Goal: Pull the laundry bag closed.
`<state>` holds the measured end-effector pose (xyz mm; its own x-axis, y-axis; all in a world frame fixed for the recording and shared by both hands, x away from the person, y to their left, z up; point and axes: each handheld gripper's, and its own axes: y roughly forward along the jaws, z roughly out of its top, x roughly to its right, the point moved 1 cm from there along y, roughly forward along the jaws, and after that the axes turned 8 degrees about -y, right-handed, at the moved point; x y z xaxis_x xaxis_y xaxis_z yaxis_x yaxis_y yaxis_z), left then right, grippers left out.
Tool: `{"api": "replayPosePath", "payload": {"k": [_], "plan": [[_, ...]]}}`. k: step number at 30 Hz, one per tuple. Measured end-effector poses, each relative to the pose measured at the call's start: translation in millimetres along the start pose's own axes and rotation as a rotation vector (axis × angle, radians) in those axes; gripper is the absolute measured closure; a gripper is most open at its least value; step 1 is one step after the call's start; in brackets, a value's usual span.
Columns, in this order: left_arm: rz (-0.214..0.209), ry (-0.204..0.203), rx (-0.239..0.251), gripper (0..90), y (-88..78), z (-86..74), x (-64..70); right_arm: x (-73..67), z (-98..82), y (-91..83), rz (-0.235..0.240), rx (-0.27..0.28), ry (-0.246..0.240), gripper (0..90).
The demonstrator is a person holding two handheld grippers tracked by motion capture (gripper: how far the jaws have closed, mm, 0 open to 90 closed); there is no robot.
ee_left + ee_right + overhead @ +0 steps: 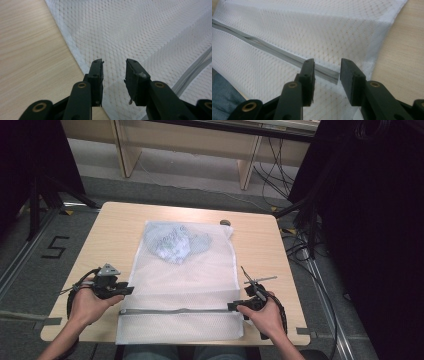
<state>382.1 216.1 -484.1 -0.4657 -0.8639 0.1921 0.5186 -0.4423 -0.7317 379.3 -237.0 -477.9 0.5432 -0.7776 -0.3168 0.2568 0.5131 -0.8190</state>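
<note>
High view: white mesh bag [180,285] flat on desk [110,245], near edge hanging over desk front; bundled cloth [172,245] inside far end; grey zipper [175,310] across near part. Left tongs [129,290] at bag's left edge, right tongs [233,306] at zipper's right end.

Left gripper view: mesh weave close up, tongs [114,72] gaping, empty, over bag [140,32] edge just beside bare desk [30,50].

Right gripper view: zipper [274,53] end lies between spread tongs [327,71], pads not pressing it.
</note>
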Motion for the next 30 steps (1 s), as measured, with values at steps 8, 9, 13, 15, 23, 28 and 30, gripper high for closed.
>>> {"api": "replayPosePath", "payload": {"k": [8, 9, 13, 15, 23, 28, 30], "plan": [[0.006, -0.033, -0.005, 65.5, 4.5, -0.3, -3.9, -3.3, 4.1, 6.7, 0.016, 0.011, -0.026, 63.9], [0.011, -0.034, -0.012, 64.7, 5.2, -0.7, -4.2, -3.6, 4.7, 9.3, 0.009, 0.026, -0.044, 63.9], [0.002, -0.072, -0.015, 65.1, 6.5, -2.3, -3.9, -7.9, 10.1, 13.6, 0.036, 0.017, -0.053, 64.7], [-0.002, -0.084, -0.021, 65.7, 4.4, -3.3, -3.9, -9.5, 11.0, 14.0, 0.03, 0.025, -0.061, 64.9], [0.013, -0.113, -0.03, 75.1, -6.9, -1.1, -0.7, -24.5, 16.8, 18.2, 0.067, 0.05, -0.095, 66.9], [-0.019, -0.199, -0.08, 82.8, -16.0, -12.5, -0.5, -37.1, 21.3, 21.3, 0.099, 0.034, -0.113, 73.4], [-0.018, -0.215, -0.1, 84.8, -20.0, -18.2, -0.4, -42.5, 24.0, 22.3, 0.118, 0.032, -0.116, 76.3]]}}
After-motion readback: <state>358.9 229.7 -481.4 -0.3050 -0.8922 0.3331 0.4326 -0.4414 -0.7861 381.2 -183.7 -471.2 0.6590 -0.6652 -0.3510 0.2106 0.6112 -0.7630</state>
